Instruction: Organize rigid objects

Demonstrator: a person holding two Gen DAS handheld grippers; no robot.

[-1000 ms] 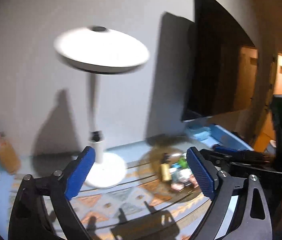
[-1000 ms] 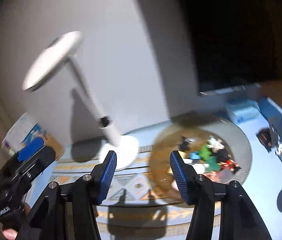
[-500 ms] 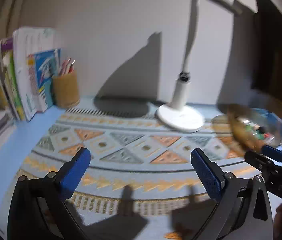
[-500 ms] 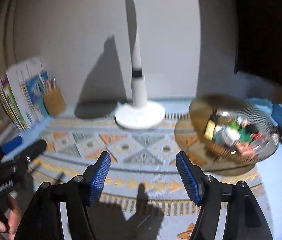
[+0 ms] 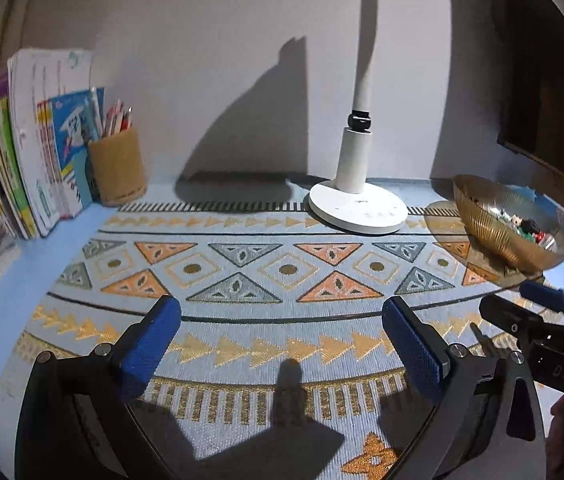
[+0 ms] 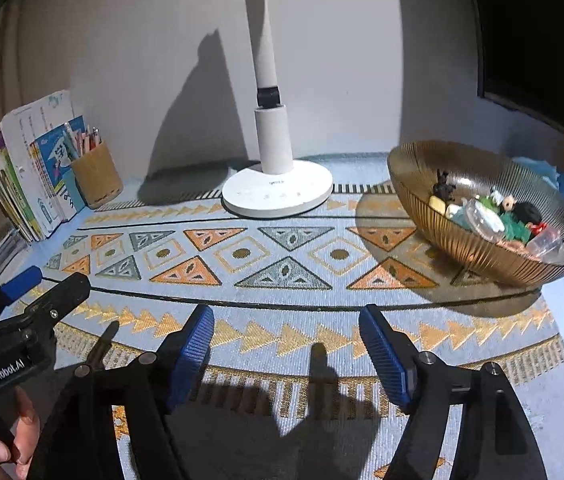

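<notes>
Left gripper (image 5: 282, 330) wide open, right gripper (image 6: 285, 338) just opening, both empty, over mat (image 6: 282, 248) (patterned); bowl (image 6: 441, 228) of toys right of lamp (image 6: 278, 192).

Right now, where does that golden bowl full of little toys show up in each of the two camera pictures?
Left wrist view: the golden bowl sits at the far right edge, seen nearly side-on, to the right of the lamp.
Right wrist view: the golden bowl fills the right middle, and the toys inside it show clearly.
Shared landmark: the white lamp base stands just left of the bowl in both.
</notes>
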